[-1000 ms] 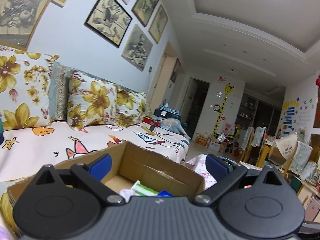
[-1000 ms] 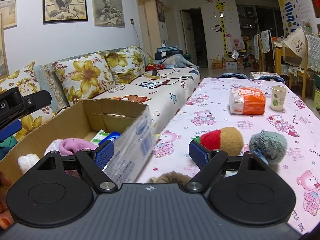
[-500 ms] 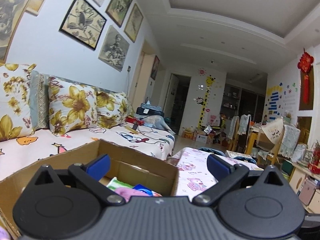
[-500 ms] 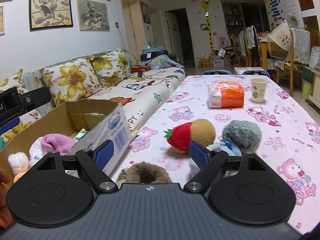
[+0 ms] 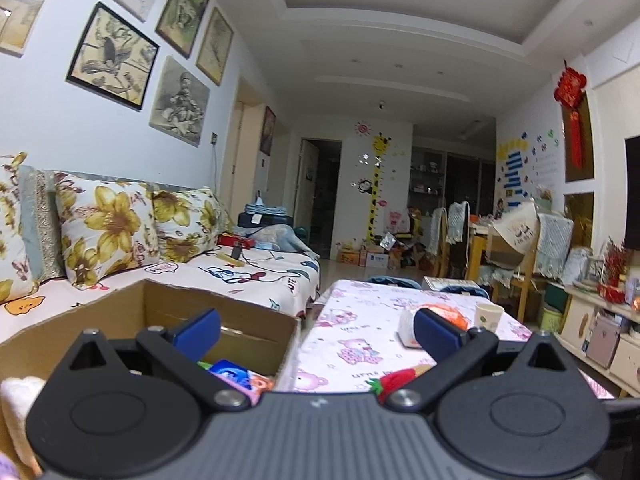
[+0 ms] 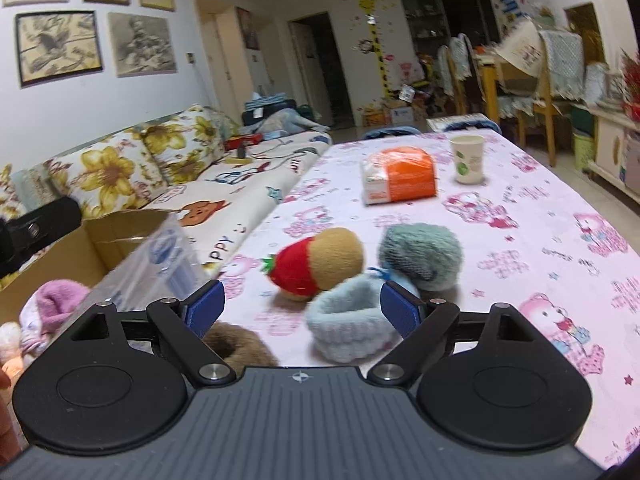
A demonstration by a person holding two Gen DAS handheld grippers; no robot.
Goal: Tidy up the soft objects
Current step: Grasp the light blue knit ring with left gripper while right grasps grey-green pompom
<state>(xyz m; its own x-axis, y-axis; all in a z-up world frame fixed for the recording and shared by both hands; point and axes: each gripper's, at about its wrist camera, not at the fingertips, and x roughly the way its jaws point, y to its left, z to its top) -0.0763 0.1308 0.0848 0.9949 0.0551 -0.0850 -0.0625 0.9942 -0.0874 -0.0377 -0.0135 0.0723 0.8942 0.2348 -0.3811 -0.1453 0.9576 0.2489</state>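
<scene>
On the pink bear-print table (image 6: 520, 184) lie a red-and-tan strawberry plush (image 6: 320, 264), a grey-green fuzzy ball (image 6: 420, 254), a pale blue fuzzy cuff (image 6: 348, 322) and a brown fuzzy ring (image 6: 236, 346). My right gripper (image 6: 302, 310) is open and empty, low over the table, with the blue cuff between its fingers. A cardboard box (image 5: 240, 320) at the table's left end holds soft items, among them a pink cloth (image 6: 56, 304). My left gripper (image 5: 316, 326) is open and empty above the box's right edge. The plush's red tip (image 5: 396, 380) shows there too.
An orange-and-white pack (image 6: 398, 176) and a paper cup (image 6: 466, 160) stand farther back on the table. A sofa with floral cushions (image 5: 108, 232) runs along the left wall. Chairs and a cluttered dining table (image 6: 516, 68) stand at the back right.
Both grippers have swung right, away from the box toward the table. The right gripper has come over the soft toys, and the blue cuff now lies between its fingers.
</scene>
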